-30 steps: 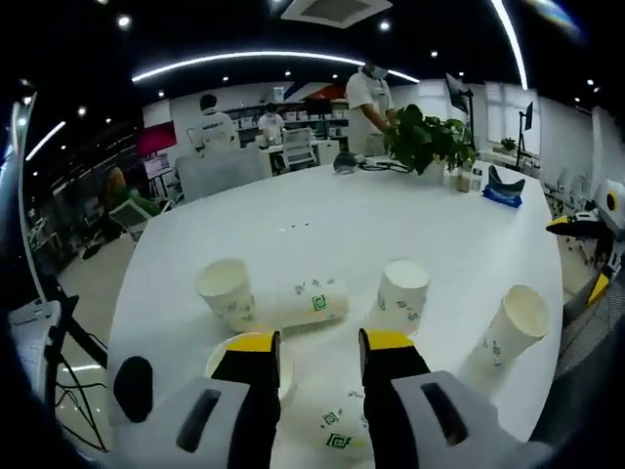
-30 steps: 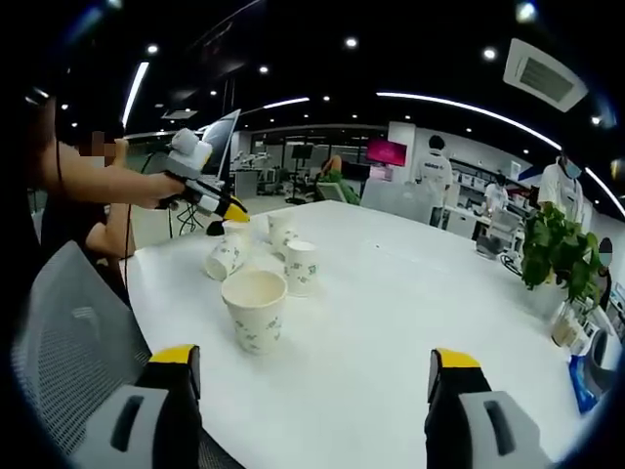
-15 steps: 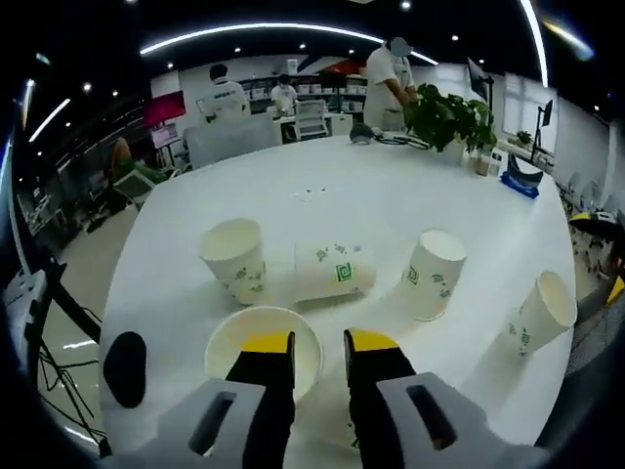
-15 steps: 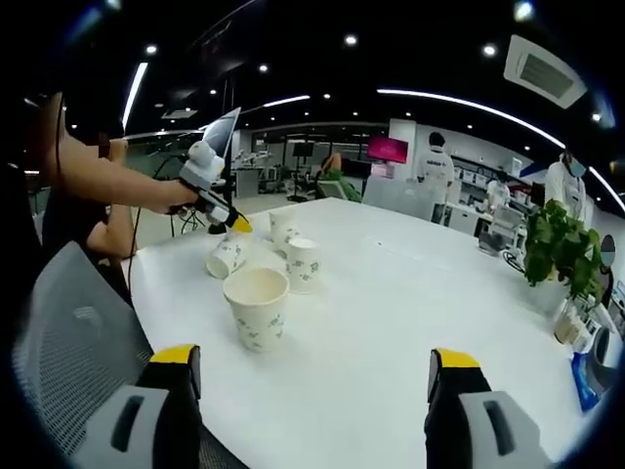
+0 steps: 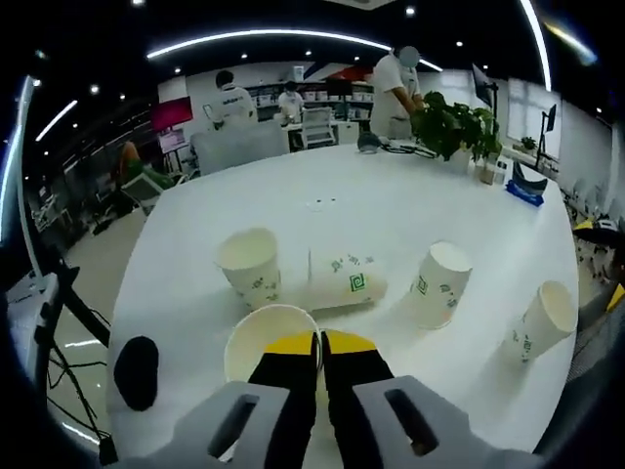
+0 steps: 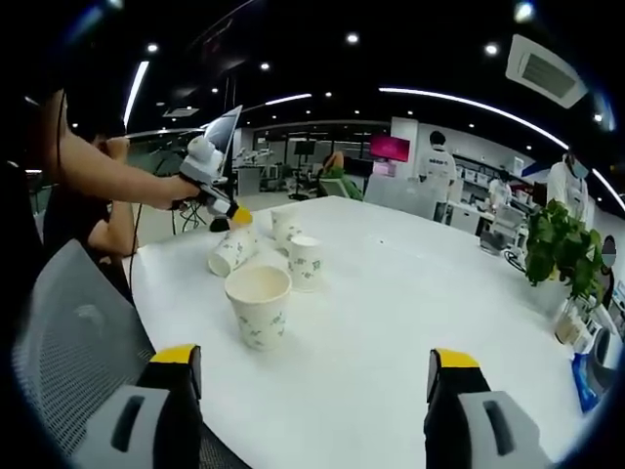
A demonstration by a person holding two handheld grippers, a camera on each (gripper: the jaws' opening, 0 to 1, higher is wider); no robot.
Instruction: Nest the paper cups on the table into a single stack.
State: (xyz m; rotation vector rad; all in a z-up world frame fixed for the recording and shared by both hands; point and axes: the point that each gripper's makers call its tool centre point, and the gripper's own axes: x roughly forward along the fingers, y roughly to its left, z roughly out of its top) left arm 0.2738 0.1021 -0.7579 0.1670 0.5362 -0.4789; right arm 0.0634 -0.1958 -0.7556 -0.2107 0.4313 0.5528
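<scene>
so, l gripper (image 5: 319, 344) fingers pinching cup (image 5: 270, 338) rim, green logo unreadable

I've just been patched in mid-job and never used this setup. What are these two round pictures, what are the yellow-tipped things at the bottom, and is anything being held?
No robot here: a person holds a two-jaw claw in each hand, and a fisheye camera rides on each.

In the left gripper view, the left claw has its jaws closed on the rim of the nearest paper cup. Beyond it on the white table stand an upright cup, a cup on its side, an upside-down cup and a tilted cup.

In the right gripper view, the right claw is wide open, holding nothing, looking across the same table at the person's hand with the other claw.
</scene>
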